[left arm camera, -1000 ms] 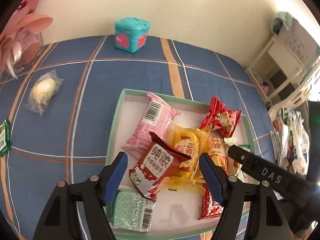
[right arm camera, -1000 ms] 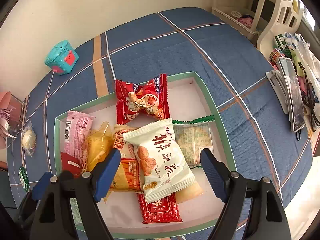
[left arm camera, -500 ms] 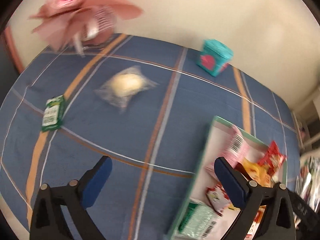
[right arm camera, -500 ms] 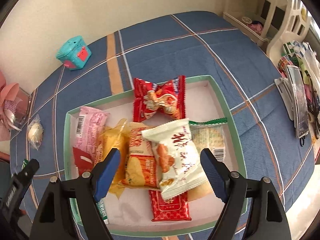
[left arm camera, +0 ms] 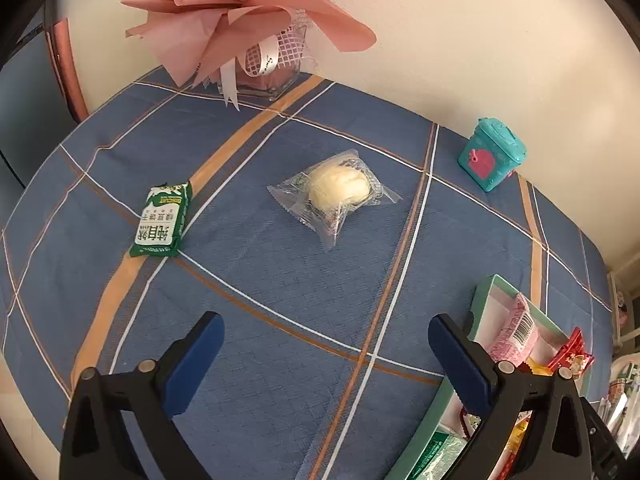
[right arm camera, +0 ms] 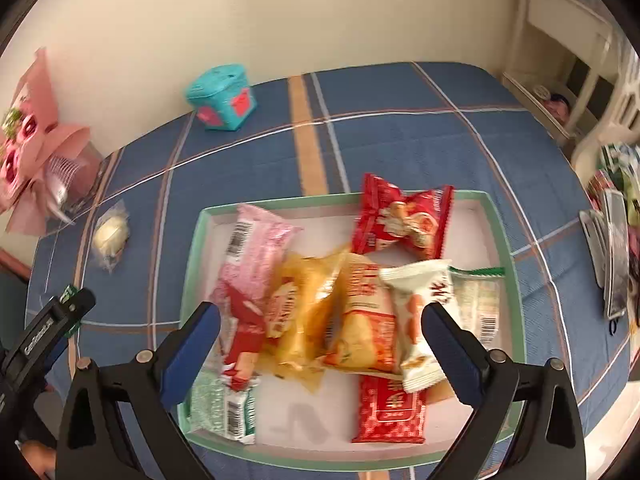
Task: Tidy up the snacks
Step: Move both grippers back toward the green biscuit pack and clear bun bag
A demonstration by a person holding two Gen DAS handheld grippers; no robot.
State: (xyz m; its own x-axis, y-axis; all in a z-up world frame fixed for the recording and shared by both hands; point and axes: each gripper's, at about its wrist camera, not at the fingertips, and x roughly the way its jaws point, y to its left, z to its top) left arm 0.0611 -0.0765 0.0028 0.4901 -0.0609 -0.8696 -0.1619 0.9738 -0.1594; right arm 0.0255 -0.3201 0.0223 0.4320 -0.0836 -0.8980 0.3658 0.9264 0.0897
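Note:
A green-rimmed tray (right arm camera: 492, 216) on the blue plaid tablecloth holds several snack packets: pink (right arm camera: 256, 248), red (right arm camera: 404, 220), yellow (right arm camera: 308, 300), white (right arm camera: 420, 312). My right gripper (right arm camera: 320, 344) is open and empty above the tray's front. My left gripper (left arm camera: 326, 356) is open and empty over bare cloth left of the tray (left arm camera: 486, 284). A clear-wrapped white bun (left arm camera: 338, 190) and a green biscuit packet (left arm camera: 162, 220) lie loose on the cloth ahead of it. The bun also shows in the right wrist view (right arm camera: 110, 234).
A pink flower bouquet in a glass vase (left arm camera: 256, 20) stands at the back by the wall. A teal box with a pink heart (left arm camera: 490, 154) sits at the back right. White furniture (right arm camera: 560, 60) and cluttered items (right arm camera: 616, 248) lie beyond the table's right edge.
My left gripper has swung left, away from the tray, and now faces the loose bun and green packet. My right gripper has drawn back slightly over the tray.

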